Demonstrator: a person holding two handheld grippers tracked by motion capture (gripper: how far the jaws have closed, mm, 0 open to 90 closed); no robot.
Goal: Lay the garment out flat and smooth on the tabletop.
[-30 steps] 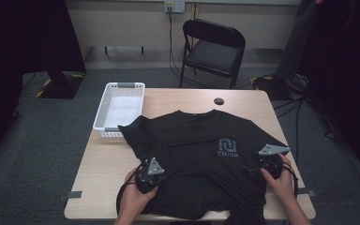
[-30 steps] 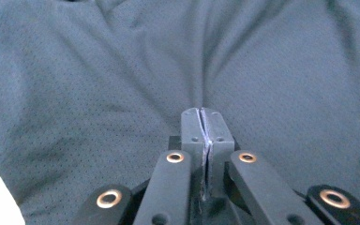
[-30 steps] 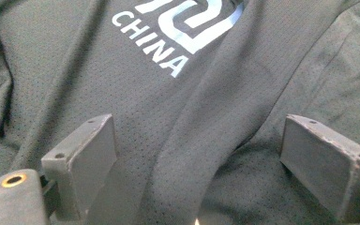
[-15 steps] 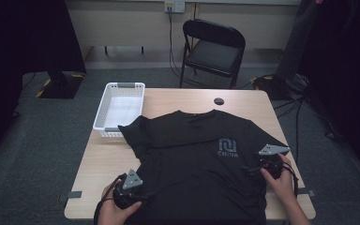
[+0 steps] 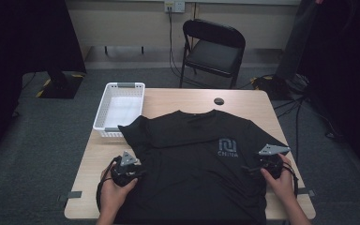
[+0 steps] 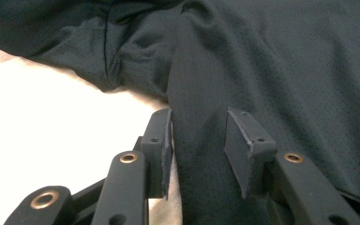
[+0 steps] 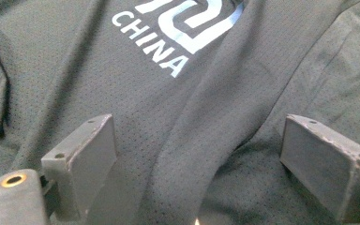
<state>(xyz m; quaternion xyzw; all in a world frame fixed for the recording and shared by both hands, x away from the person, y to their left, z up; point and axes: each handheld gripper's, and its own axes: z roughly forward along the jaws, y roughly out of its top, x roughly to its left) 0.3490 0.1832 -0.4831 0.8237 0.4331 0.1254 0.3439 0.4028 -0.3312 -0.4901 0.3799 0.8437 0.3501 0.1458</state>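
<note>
Now the left gripper sits back at the shirt edge, jaws partly open around a fold. Right gripper is wide open. White basket looks empty.

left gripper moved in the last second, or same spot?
Yes. The left gripper slid outward from over the black t-shirt to its left edge, toward the table's left side, then edged back in slightly; the white basket stayed fixed.

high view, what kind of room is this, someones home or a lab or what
Probably a lab or recording room, not a home: a bare wooden table on grey carpet, a folding chair by a wall outlet, and cables trailing across the floor.
</note>
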